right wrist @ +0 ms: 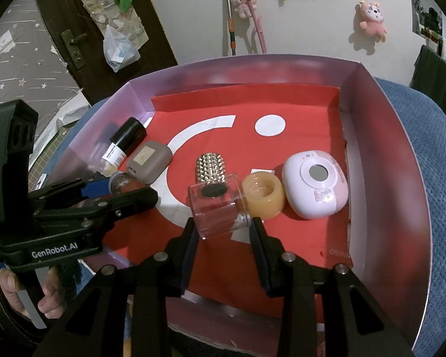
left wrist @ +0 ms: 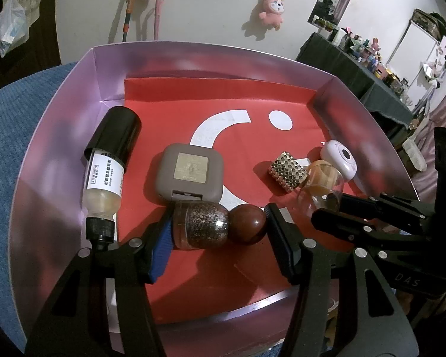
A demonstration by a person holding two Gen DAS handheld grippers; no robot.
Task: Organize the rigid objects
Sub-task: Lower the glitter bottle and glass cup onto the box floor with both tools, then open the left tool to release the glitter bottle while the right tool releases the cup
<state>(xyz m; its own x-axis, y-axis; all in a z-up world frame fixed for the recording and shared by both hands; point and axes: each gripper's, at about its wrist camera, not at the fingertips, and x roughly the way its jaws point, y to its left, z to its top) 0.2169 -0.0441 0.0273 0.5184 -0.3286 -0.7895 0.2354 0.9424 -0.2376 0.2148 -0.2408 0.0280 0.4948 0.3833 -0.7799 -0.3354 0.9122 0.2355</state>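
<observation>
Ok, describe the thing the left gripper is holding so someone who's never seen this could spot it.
Look in the pink box with the red floor. At its near edge, just in front of the grey square case, a small bottle lies on its side in the left gripper. Unlike its neighbours, it has a speckled brown glittery body and a round glossy dark-red cap.

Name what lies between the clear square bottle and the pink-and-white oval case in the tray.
The amber tape roll lies between the clear square bottle and the oval case, seen best in the right wrist view.
</observation>
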